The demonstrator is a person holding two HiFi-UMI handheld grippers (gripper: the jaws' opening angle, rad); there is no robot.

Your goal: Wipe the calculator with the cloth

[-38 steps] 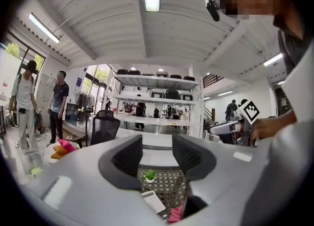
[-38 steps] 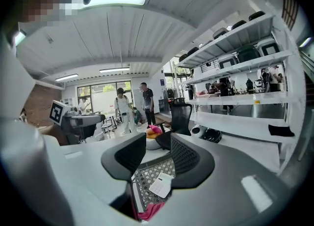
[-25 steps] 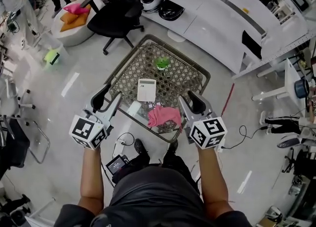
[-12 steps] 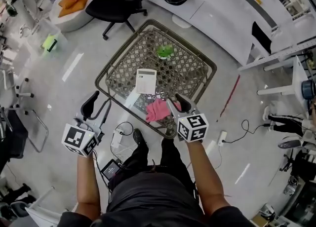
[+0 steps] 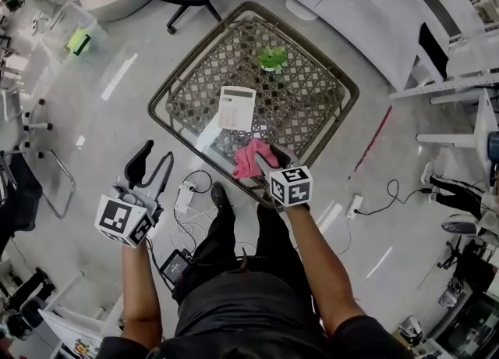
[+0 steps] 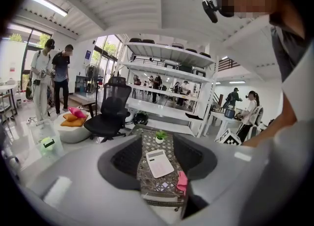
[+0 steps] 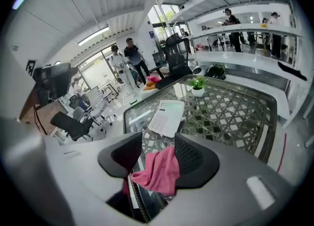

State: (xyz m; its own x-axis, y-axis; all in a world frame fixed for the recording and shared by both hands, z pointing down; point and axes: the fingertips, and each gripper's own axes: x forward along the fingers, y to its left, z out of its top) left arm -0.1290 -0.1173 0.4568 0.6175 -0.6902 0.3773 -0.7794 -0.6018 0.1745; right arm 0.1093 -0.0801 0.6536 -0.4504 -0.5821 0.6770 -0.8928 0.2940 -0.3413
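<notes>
- Left tongs (image 5: 153, 164): jaws wide apart and empty. They are held off the desk's near-left corner, over the floor.
- Desk (image 5: 312, 108): glass top over a lattice frame. Judged slick, so flat things are likely to slide on it.
- Calculator (image 5: 237, 108): lies flat at mid-desk, face up, clear of the cloth.
  - Judged light, stiff and flat, and likely to skate on the glass under a wipe.
  - Best steadied by pinching a side edge, away from keys and display.
- Small potted plant (image 5: 272, 58): on the far side of the desk, well apart from the work.
- Cloth (image 5: 249, 158): pink, bunched at the desk's near edge, just near of the calculator.
  - Judged soft, limp and very light.
  - Take it at a raised fold in the middle of the bunch so it does not slip out.
- Right tongs (image 5: 265, 158): jaws have just been opening. They straddle the cloth, which sits between them, but the pads are not yet pressing on it.
- Writing: none legible. Key print is too small to read, and the tongs' cubes carry only black-and-white square markers.
</notes>
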